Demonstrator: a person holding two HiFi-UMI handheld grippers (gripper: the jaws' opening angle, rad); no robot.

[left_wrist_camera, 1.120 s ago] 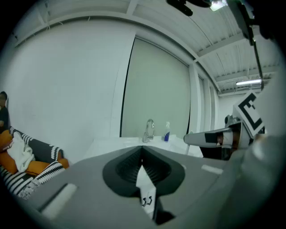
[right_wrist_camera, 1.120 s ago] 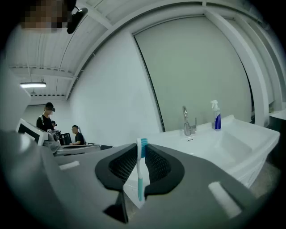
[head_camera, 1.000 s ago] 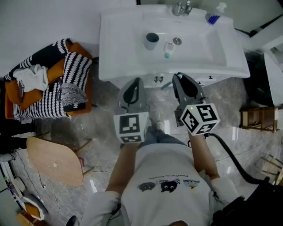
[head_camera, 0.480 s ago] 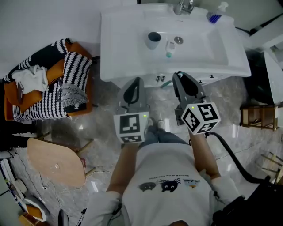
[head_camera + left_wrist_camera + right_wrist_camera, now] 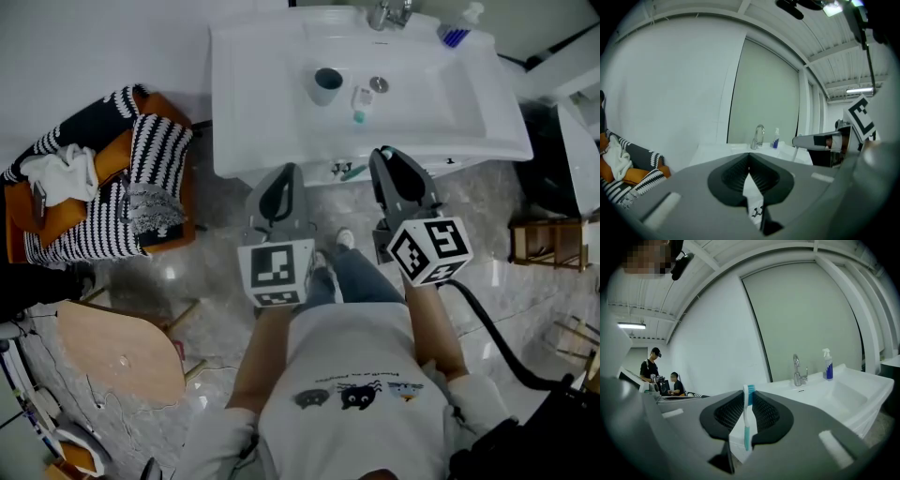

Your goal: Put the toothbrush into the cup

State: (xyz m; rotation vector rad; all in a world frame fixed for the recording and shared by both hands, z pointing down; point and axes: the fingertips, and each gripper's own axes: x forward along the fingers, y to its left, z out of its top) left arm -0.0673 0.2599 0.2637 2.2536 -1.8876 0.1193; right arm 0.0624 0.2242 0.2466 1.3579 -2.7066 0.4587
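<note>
Right gripper (image 5: 749, 401): your jaws pinch the toothbrush (image 5: 746, 420), bristle end up, teal handle hanging below the pads
Left gripper (image 5: 749, 165): your jaws are pressed together, nothing between them
Toothbrush, head view: teal end pokes out at 9 o'clock from your right jaw tips, just short of the sink (image 5: 246, 112) front rim
Cup (image 5: 325, 84): upright in the basin, 11 o'clock from your right gripper, well apart
Faucet (image 5: 388, 14): back rim, 1 o'clock from the cup
</note>
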